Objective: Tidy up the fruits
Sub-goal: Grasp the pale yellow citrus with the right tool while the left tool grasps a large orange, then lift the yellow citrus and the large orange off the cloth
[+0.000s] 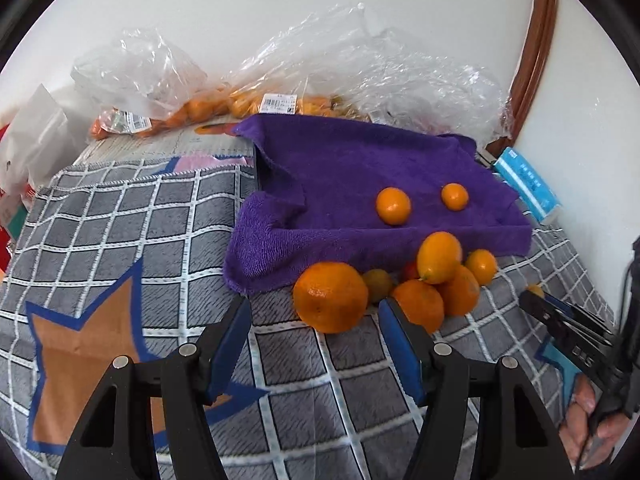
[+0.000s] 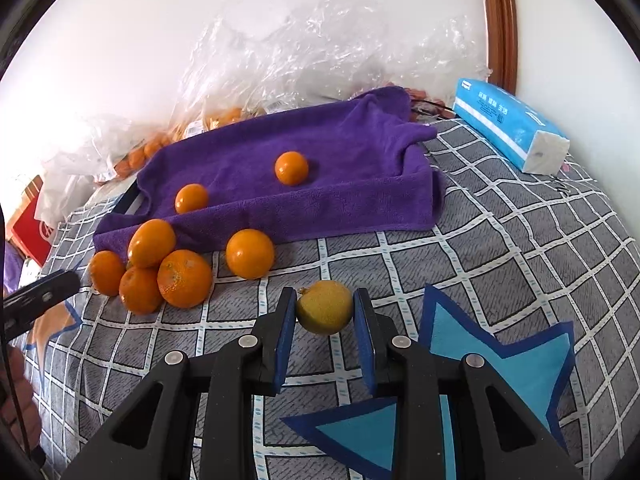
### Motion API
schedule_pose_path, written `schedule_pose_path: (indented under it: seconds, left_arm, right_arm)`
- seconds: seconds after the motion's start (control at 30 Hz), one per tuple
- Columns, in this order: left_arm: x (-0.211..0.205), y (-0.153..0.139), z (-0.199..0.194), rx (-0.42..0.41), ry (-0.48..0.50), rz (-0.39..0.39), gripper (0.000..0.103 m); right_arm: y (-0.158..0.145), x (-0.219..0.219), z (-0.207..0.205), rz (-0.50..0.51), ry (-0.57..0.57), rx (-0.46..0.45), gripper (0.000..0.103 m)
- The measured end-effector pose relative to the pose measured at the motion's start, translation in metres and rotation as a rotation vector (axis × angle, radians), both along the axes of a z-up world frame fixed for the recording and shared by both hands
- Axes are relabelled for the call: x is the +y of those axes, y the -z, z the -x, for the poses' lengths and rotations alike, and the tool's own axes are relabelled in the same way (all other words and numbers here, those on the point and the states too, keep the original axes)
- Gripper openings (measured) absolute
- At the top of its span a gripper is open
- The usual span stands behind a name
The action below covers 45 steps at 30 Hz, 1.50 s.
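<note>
left view only: big orange (image 1: 330,297) near left of pile (image 1: 440,280)
right view only: yellow fruit (image 2: 325,306), fully visible
left gripper (image 1: 314,344): about half open, empty, near the big orange
right gripper (image 2: 324,312): clamped on yellow fruit, near side of pile
cloth (image 2: 288,168): two oranges on it, far

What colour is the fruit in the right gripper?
Yellowish-green fruit; clearest in the right wrist view.
</note>
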<state>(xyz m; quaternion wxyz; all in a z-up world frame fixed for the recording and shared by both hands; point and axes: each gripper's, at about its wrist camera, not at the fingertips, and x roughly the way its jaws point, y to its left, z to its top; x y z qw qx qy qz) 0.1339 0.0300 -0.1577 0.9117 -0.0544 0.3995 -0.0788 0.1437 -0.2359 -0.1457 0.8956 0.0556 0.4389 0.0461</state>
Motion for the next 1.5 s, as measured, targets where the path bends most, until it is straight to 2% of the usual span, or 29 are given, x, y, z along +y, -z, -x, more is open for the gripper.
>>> schedule_pose_path:
  seconds: [0.13,0.27,0.37,0.4,0.47,0.53,0.8,1.0,1.27,1.5]
  left_arm:
    - [0.001,0.012,-0.012,0.038,0.013,0.052,0.063]
    - [-0.006,0.015,-0.014,0.026,0.014,0.03,0.063]
    - [-0.004,0.017,-0.016,0.031,0.027,0.06,0.061]
    - [-0.002,0.017,-0.016,0.031,0.022,0.075,0.06]
    - [0.003,0.017,-0.016,0.027,0.007,0.098,0.049]
    - [0.009,0.018,-0.013,0.019,0.01,0.16,0.041]
    - [0.012,0.009,-0.001,-0.057,-0.017,0.183,0.041]
    - [0.017,0.008,-0.001,-0.073,-0.039,0.192,0.041]
    - [0.017,0.001,0.008,-0.121,-0.033,0.187,0.041]
    - [0.019,-0.003,0.014,-0.151,-0.026,0.212,0.041]
  right_arm:
    - [-0.001,0.005,0.001,0.014,-0.031,-0.007,0.029]
    - [0.0,0.005,0.001,0.009,-0.027,-0.008,0.029]
    - [0.001,0.004,0.0,0.002,-0.015,-0.005,0.029]
    - [0.001,0.004,-0.001,0.004,-0.018,-0.003,0.029]
    - [0.001,0.007,-0.001,0.022,-0.018,-0.003,0.029]
    - [0.001,0.01,-0.001,0.039,-0.022,-0.008,0.029]
    - [0.0,0.006,0.001,0.03,-0.008,-0.022,0.029]
    - [0.0,0.001,0.002,0.011,0.008,-0.02,0.029]
    - [-0.001,0.001,0.003,0.01,0.023,-0.024,0.029]
    - [-0.002,0.0,0.004,0.006,0.022,-0.03,0.029]
